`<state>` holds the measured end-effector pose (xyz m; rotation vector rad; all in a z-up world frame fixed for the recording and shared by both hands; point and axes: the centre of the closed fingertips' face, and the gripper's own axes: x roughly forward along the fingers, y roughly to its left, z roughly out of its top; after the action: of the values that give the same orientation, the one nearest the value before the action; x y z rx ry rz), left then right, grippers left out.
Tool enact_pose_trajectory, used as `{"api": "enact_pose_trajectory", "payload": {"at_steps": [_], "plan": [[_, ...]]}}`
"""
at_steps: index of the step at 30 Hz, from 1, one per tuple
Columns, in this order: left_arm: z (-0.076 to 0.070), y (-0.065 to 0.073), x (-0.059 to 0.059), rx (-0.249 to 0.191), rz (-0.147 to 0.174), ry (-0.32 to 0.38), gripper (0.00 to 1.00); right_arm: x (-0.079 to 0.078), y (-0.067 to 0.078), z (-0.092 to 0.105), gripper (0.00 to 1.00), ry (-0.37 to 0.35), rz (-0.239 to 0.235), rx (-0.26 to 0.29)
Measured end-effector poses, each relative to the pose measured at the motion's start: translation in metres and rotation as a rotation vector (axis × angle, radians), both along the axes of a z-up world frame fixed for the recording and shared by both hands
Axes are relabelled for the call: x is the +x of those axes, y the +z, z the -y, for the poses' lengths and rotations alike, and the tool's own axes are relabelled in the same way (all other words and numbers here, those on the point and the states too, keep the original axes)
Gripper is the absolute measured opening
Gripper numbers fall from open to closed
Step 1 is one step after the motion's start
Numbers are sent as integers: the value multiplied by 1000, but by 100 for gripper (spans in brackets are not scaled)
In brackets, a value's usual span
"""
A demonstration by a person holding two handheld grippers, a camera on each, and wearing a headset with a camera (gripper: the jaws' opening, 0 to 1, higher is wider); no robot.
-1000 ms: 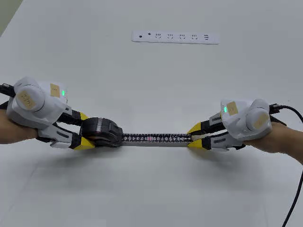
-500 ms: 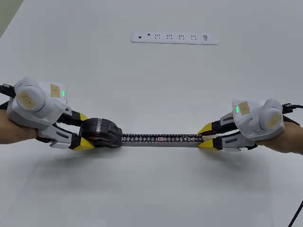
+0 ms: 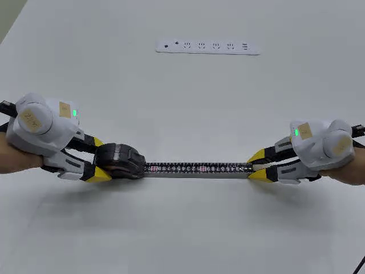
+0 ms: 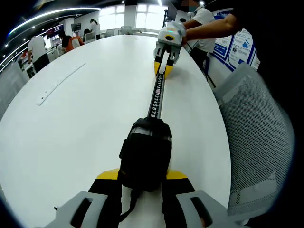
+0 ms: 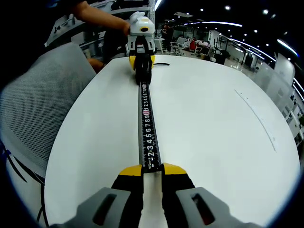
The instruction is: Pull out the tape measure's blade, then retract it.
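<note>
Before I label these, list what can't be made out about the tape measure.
Hook on the blade: right gripper view, clamped inside the right gripper.
Sides of the case: left gripper view, covered by the left gripper.
Numbers on the blade: head view, too small.

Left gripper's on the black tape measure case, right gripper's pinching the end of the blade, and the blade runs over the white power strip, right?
Only the last part is wrong: in the head view the blade runs over bare table; the power strip sits apart, farther away. The left gripper holds the black case and the right gripper pinches the blade's end.
</note>
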<state>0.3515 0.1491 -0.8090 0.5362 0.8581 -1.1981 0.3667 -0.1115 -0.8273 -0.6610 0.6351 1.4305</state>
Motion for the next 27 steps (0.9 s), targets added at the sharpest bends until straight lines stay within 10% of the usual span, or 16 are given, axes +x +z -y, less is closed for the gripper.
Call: {"api": "enact_pose_trajectory", "payload": {"at_steps": [27], "plan": [[2, -3, 0, 46, 22, -23, 31, -2, -2, 3, 15, 11, 6, -47]]}}
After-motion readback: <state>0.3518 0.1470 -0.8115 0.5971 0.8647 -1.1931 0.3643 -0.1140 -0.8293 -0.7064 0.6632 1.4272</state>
